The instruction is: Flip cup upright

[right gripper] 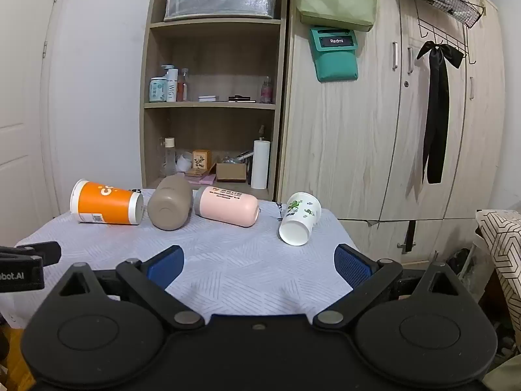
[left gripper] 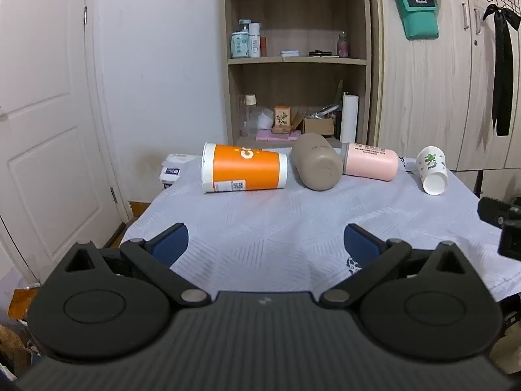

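- Cups, 4 in all, lie on their sides in a row along the far part of a table covered with a pale blue-grey patterned cloth (left gripper: 276, 228) (right gripper: 228, 260).
- At the left end lies a large orange paper cup with white bands (left gripper: 244, 172) (right gripper: 105, 206), its wide rim pointing left and a printed code patch facing the near side.
- Just to its right lies a taupe cylindrical tumbler (left gripper: 317, 165) (right gripper: 170, 207), its flat base turned toward the cameras.
- Next comes a pink cylindrical tumbler with a grey lid (left gripper: 371, 161) (right gripper: 226, 206); its lid end sits close against the taupe tumbler, though contact is unclear.
- Apart at the right end lies a small white paper cup with green print (left gripper: 432, 169) (right gripper: 299, 217), its open mouth facing the near side.
- The left gripper (left gripper: 265, 244) hovers over the near part of the cloth, jaws spread wide, its blue pads (left gripper: 171, 244) holding nothing.
- The right gripper (right gripper: 259, 265) sits likewise, jaws wide apart and empty, nearest the small white cup.
- Behind the table stand a wooden shelf unit (left gripper: 293, 60) (right gripper: 211, 106) with bottles and boxes, and a light wood wardrobe (left gripper: 423, 97) (right gripper: 374, 130) with a black ribbon (left gripper: 503, 71) (right gripper: 436, 110) hanging on it.
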